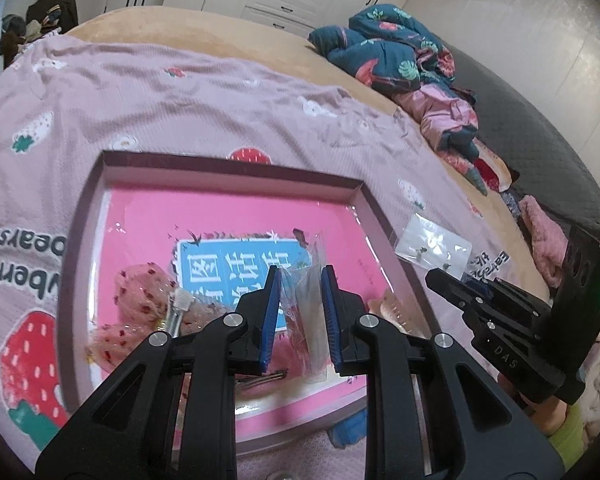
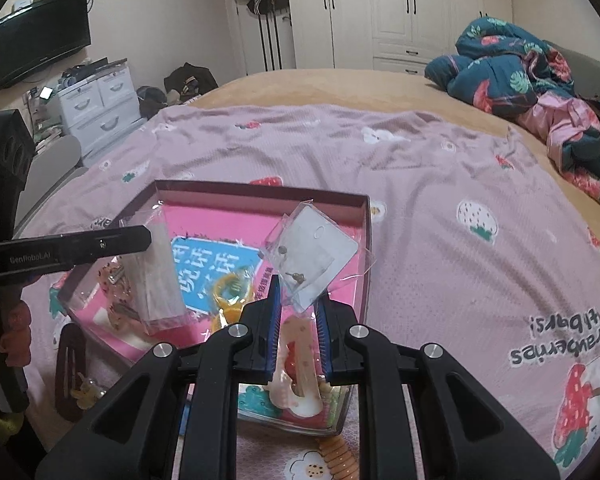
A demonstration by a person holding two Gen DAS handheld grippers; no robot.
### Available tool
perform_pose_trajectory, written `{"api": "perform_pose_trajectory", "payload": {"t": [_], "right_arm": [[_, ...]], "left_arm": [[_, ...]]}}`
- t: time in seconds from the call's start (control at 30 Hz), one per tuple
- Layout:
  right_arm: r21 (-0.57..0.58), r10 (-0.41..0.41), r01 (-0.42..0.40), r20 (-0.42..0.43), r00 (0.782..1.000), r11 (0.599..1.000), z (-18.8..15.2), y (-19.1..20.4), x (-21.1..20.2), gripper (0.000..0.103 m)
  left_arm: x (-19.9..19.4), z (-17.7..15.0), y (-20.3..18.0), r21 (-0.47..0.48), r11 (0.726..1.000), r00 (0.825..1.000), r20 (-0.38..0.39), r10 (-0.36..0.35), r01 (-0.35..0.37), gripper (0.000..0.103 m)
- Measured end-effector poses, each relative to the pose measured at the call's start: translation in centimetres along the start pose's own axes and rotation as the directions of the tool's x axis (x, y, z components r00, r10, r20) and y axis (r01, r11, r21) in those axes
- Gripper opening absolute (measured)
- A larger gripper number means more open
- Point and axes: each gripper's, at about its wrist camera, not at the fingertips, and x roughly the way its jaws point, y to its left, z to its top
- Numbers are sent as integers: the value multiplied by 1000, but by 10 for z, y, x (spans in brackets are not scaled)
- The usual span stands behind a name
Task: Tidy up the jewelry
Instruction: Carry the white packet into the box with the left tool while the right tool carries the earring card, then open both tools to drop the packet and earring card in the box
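Note:
A shallow box with a dark mauve rim [image 1: 228,164] [image 2: 260,190] and a pink floor lies on the strawberry bedspread. My left gripper [image 1: 302,276] is shut on a clear plastic packet [image 1: 304,320], which hangs over the box; in the right wrist view that gripper [image 2: 112,242] holds the same packet [image 2: 156,280]. My right gripper [image 2: 300,296] is shut on the corner of a clear packet with a grey earring card [image 2: 316,248], also above the box. The left wrist view has that gripper [image 1: 456,286] and its earring packet [image 1: 432,246] just past the box's right rim.
Pink strawberry hair pieces [image 1: 140,292] and an orange clip [image 2: 228,296] lie in the box. A dark clip [image 2: 70,372] and a spiral hair tie [image 2: 336,456] rest on the bedspread nearby. A bundled quilt [image 2: 512,68] sits far right. Drawers [image 2: 100,108] stand left of the bed.

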Motion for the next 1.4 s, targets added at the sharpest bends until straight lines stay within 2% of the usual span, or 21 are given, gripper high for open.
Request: {"api": "perform_pose_trajectory", "payload": {"t": [0.4, 0.9, 1.13, 1.4], "right_arm": [[26, 7, -6, -41, 999, 1000, -7, -7, 15, 16], [32, 33, -31, -72, 997, 999, -15, -5, 16, 20], [39, 33, -31, -62, 998, 999, -18, -5, 6, 29], [75, 31, -31, -6, 1000, 997, -21, -8, -22, 46]], "left_arm": [[14, -10, -5, 24, 999, 999, -23, 30, -29, 13], [2, -12, -6, 41, 997, 998, -4, 69, -69, 14], [-6, -12, -5, 31, 997, 998, 7, 70, -70, 16], [-21, -13, -6, 20, 998, 998, 29, 64, -64, 21]]}}
